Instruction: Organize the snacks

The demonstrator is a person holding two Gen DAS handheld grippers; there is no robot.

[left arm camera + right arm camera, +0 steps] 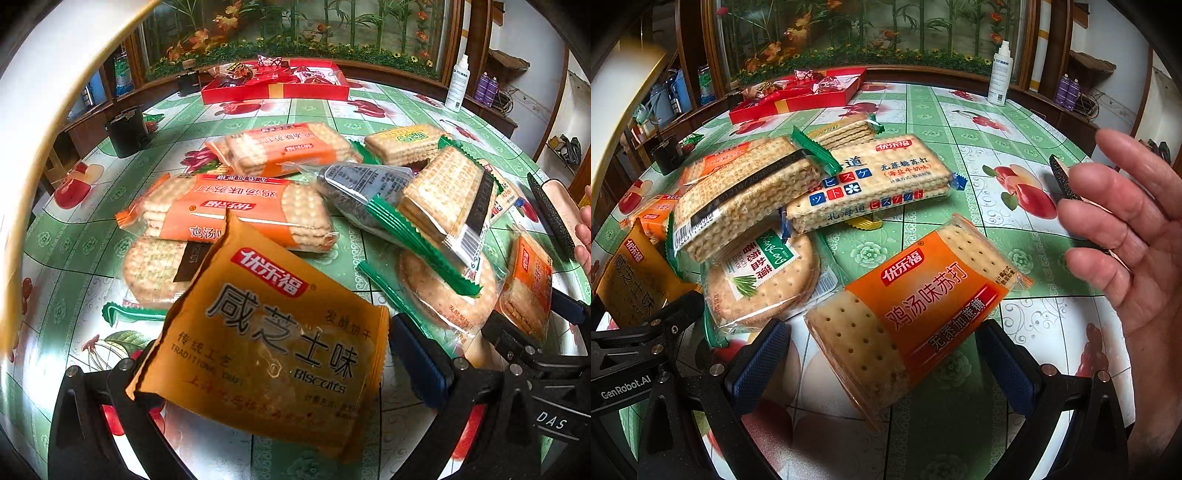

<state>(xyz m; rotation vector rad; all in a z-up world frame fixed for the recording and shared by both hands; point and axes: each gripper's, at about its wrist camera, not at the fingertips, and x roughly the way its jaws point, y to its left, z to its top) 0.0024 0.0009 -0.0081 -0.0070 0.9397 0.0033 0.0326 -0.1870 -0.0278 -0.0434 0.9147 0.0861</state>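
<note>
My left gripper (273, 332) is shut on a yellow-orange cheese biscuit packet (266, 343), held tilted above the table, with its edges against the pads. The packet hides the left finger. My right gripper (884, 325) is shut on an orange chicken-soup soda cracker packet (916, 310), which lies diagonally between the blue pads (761, 362). In the left wrist view, that packet (528, 284) and the right gripper (532, 328) show at the far right. A pile of several more cracker packets (236, 210) lies ahead on the table.
A red gift box (273, 92) holding wrapped sweets stands at the table's far side. A white spray bottle (1000, 74) is at the back right, and a black cup (127, 131) at the left edge. An open hand (1126, 236) holding a dark flat object hovers on the right.
</note>
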